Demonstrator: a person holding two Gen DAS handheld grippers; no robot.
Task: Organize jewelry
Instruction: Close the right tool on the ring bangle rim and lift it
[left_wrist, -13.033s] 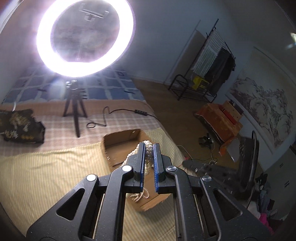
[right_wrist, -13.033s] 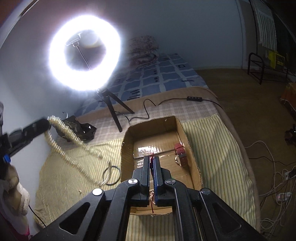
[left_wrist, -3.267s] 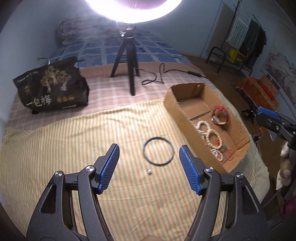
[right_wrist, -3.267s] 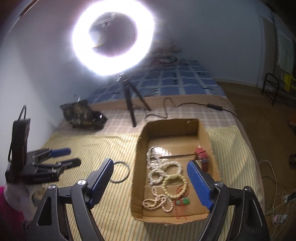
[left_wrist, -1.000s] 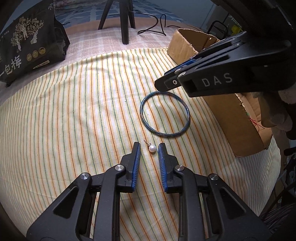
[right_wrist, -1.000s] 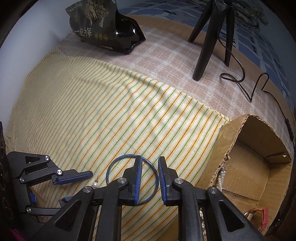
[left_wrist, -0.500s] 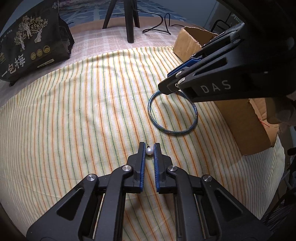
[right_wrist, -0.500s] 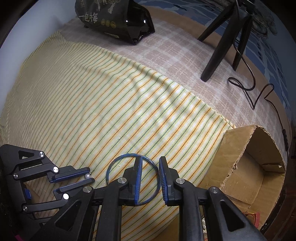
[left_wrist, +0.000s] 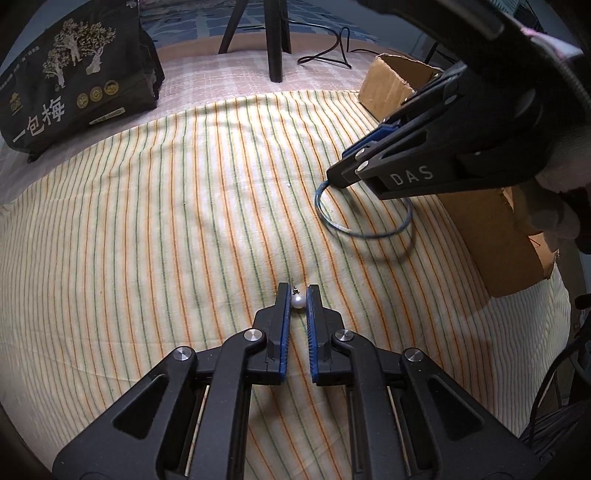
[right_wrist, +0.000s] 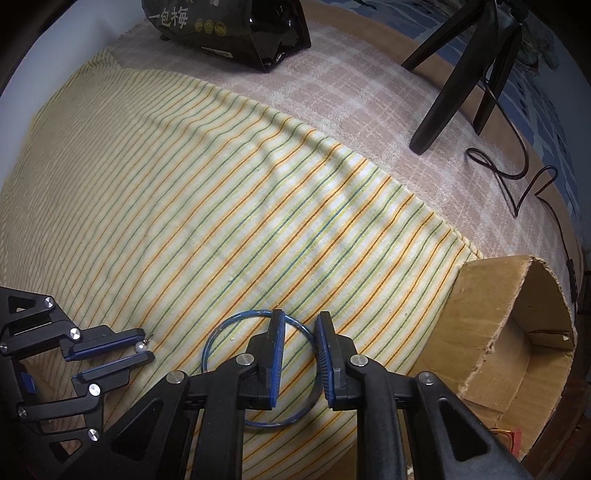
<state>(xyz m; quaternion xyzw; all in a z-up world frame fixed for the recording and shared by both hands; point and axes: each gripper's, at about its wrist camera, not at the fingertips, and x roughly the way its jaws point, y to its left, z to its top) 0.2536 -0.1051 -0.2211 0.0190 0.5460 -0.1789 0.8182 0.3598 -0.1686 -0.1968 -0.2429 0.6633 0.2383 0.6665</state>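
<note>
A small pearl earring (left_wrist: 297, 302) sits on the striped cloth (left_wrist: 166, 221), and my left gripper (left_wrist: 297, 291) is shut on it, its stud poking out past the tips. In the right wrist view that left gripper (right_wrist: 146, 345) holds the pearl earring (right_wrist: 139, 347) at the lower left. A thin blue bangle (left_wrist: 364, 232) lies flat beside the cardboard box (left_wrist: 491, 236). My right gripper (right_wrist: 298, 325) points down over the blue bangle (right_wrist: 212, 343). Its jaws are closing with the bangle's rim between them, and the pads stand apart from it. From the left wrist, the right gripper (left_wrist: 340, 177) touches down at the bangle's far rim.
A black snack bag (left_wrist: 74, 81) lies at the back left. A black tripod (left_wrist: 275, 44) and a looping cable (left_wrist: 332, 48) stand on the checked blanket behind the cloth. The box (right_wrist: 498, 314) borders the cloth's right side.
My left jaws have closed onto the pearl earring. My right gripper has sunk toward the cloth and now straddles the bangle's rim.
</note>
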